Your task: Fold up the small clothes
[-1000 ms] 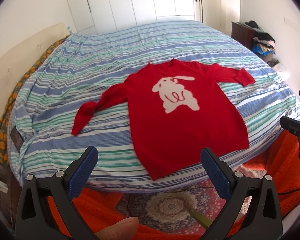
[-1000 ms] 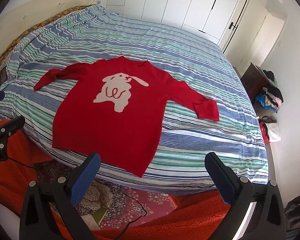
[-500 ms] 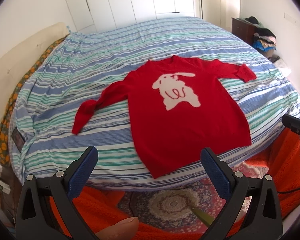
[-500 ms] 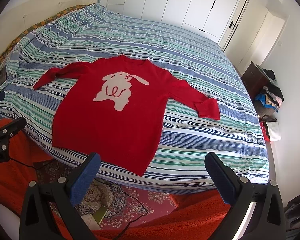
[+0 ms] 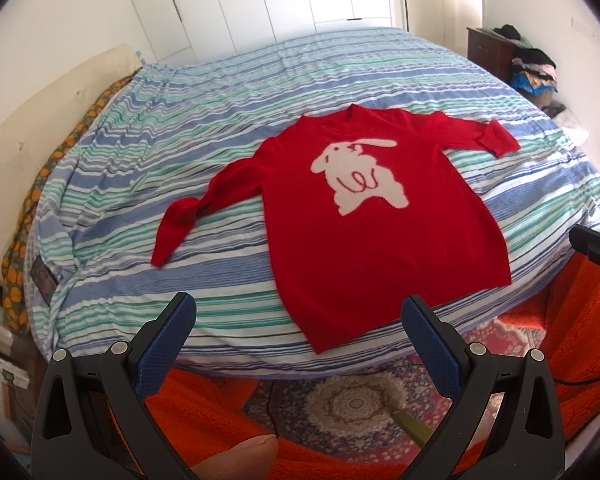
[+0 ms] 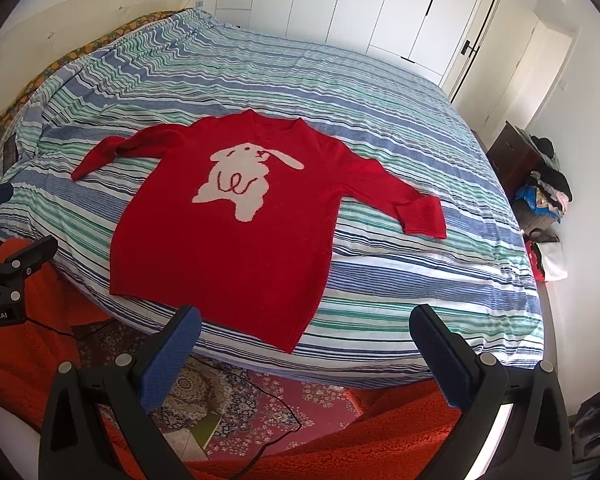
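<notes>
A small red sweater (image 5: 364,236) with a white rabbit on the chest lies flat and face up on the striped bed, both sleeves spread out and its hem at the near edge. It also shows in the right wrist view (image 6: 236,236). My left gripper (image 5: 300,316) is open and empty, held in the air before the bed's near edge, short of the hem. My right gripper (image 6: 306,328) is open and empty, also off the near edge, just right of the hem's corner.
The bed (image 5: 260,92) has a blue, green and white striped cover. Orange fleece (image 6: 360,440) and a patterned rug (image 5: 352,404) lie on the floor below. A dark cabinet with piled clothes (image 6: 540,184) stands at the right. White wardrobe doors (image 6: 380,4) line the far wall.
The left wrist view has shifted so the sweater and bed sit slightly lower and closer in frame. The right wrist view barely changed. Both grippers stayed open.
</notes>
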